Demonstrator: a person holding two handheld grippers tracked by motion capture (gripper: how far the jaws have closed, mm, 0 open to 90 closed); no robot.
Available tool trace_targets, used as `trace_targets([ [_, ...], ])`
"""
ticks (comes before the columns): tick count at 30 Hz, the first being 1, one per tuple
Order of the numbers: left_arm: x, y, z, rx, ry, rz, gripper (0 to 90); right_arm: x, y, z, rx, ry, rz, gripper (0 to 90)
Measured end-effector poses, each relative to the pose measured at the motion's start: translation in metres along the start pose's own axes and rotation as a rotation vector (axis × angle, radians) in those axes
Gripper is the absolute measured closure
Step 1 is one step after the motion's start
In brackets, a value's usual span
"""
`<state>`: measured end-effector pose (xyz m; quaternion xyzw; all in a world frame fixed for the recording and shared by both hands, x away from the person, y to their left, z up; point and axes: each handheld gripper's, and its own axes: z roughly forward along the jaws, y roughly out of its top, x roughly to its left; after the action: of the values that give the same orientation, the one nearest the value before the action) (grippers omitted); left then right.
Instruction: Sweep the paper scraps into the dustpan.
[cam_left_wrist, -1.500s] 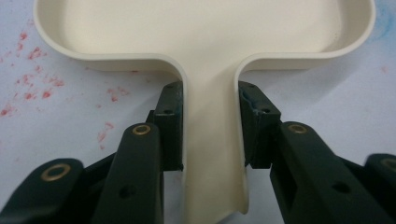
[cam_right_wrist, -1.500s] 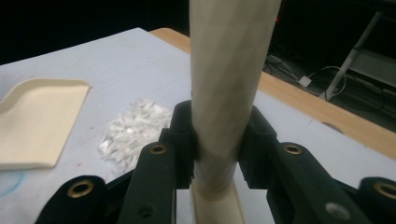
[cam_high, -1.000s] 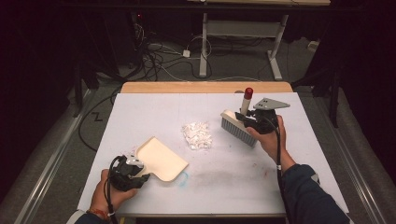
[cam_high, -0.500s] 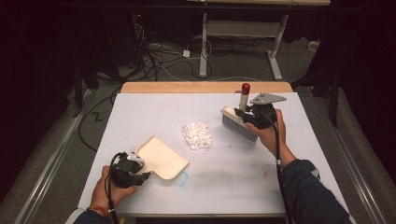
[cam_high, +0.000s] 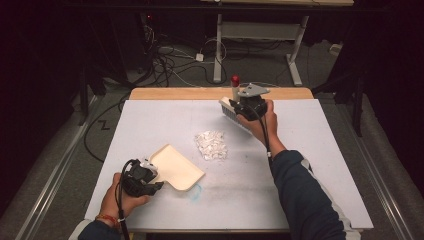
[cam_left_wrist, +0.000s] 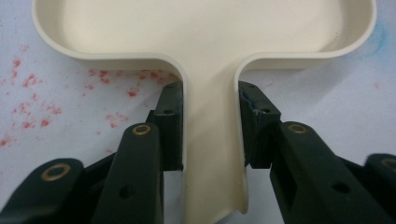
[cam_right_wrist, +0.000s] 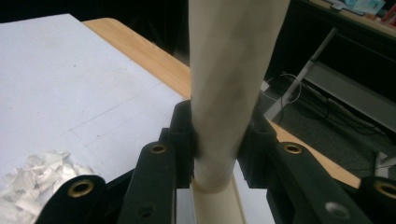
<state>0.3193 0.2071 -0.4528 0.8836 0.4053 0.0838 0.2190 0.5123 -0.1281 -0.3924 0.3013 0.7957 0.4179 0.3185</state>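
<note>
While paper scrap pile (cam_high: 211, 145) sits unswept mid-bench (cam_high: 310, 165), sweeping not begun. Left gripper (cam_high: 141, 178) jaws clamp dustpan (cam_high: 176, 167) handle, near pile. Right gripper (cam_high: 248, 106) jaws clamp brush (cam_high: 231, 106) handle, behind pile. All scraps left.

White-topped table (cam_high: 310, 165), cream dustpan (cam_high: 177, 167) near edge, heap of paper scraps (cam_high: 211, 145) mid-table

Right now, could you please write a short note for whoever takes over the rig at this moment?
Left gripper: shut on the dustpan handle, pan flat on the table, mouth towards the paper scraps.
Right gripper: shut on the brush handle, brush held beyond the scraps near the far edge.
Done: both tools gripped.
Left: sweep the scraps into the still empty pan.
</note>
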Motion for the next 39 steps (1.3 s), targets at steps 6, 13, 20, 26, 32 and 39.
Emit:
trace_targets([
  [6, 0.001, 0.004, 0.001, 0.005, -0.008, 0.011, 63.5, 0.024, -0.003, 0.013, -0.004, 0.101, -0.039, 71.0],
  [13, 0.000, 0.011, 0.006, 0.019, -0.005, 0.023, 63.5, 0.043, -0.006, 0.006, -0.062, 0.239, -0.034, 70.7],
  [20, 0.002, 0.014, 0.009, 0.040, -0.009, 0.034, 63.5, 0.058, -0.012, 0.001, -0.084, 0.293, -0.058, 69.8],
  [26, 0.004, 0.020, 0.012, 0.047, -0.012, 0.039, 63.5, 0.072, -0.012, -0.006, -0.104, 0.341, -0.069, 69.8],
  [32, 0.005, 0.025, 0.014, 0.051, -0.013, 0.039, 63.5, 0.091, -0.009, -0.013, -0.121, 0.385, -0.087, 70.1],
  [39, 0.003, 0.032, 0.017, 0.057, -0.021, 0.053, 63.4, 0.112, -0.004, -0.020, -0.139, 0.431, -0.117, 70.9],
])
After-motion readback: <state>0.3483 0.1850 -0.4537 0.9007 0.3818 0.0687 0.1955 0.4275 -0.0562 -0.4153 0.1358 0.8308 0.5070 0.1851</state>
